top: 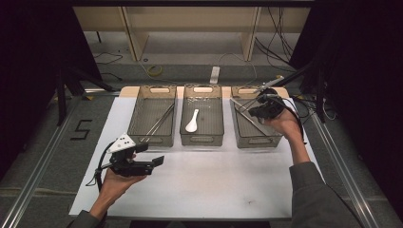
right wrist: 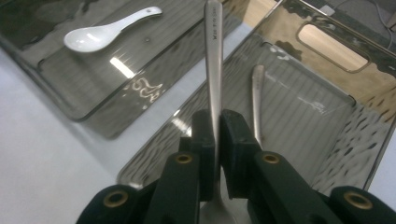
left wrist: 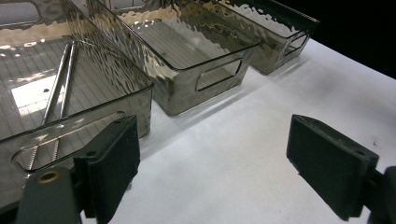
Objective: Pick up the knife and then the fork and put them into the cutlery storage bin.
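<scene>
Three smoky clear bins stand in a row at the far side of a white mat. Above the right bin my right gripper is shut on a long metal utensil handle, which points away past the jaws. A second metal utensil lies on that bin's floor. In the middle bin lies a white ceramic spoon. Two thin metal sticks lie in the left bin. My left gripper hangs open over the mat, just in front of the left bin.
The mat lies on a dark table with metal rails along both sides. Cables and wooden furniture legs are on the floor beyond the bins. A "5" mark is on the table at the left.
</scene>
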A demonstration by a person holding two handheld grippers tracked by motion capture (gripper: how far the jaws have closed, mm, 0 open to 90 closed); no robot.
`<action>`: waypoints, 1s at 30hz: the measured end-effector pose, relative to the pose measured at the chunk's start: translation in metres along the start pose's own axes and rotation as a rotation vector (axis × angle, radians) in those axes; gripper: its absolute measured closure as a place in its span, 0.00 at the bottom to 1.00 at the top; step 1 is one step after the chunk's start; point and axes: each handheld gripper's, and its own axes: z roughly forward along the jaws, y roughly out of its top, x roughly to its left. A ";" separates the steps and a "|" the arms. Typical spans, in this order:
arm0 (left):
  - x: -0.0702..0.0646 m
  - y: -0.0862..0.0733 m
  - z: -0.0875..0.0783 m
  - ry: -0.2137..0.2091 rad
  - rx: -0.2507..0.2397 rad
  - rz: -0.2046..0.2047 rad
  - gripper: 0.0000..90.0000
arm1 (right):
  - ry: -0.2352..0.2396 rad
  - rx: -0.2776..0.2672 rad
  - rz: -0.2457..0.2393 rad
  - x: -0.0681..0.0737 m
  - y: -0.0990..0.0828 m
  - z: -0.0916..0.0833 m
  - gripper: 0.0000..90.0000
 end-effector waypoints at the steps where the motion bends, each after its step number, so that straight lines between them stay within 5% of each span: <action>1: 0.000 0.000 0.000 0.000 0.000 0.000 0.19 | -0.005 -0.002 0.003 -0.002 0.001 0.002 0.95; 30: 0.000 0.001 -0.003 -0.014 -0.036 -0.005 0.19 | -0.078 0.059 0.128 -0.028 0.001 0.035 0.95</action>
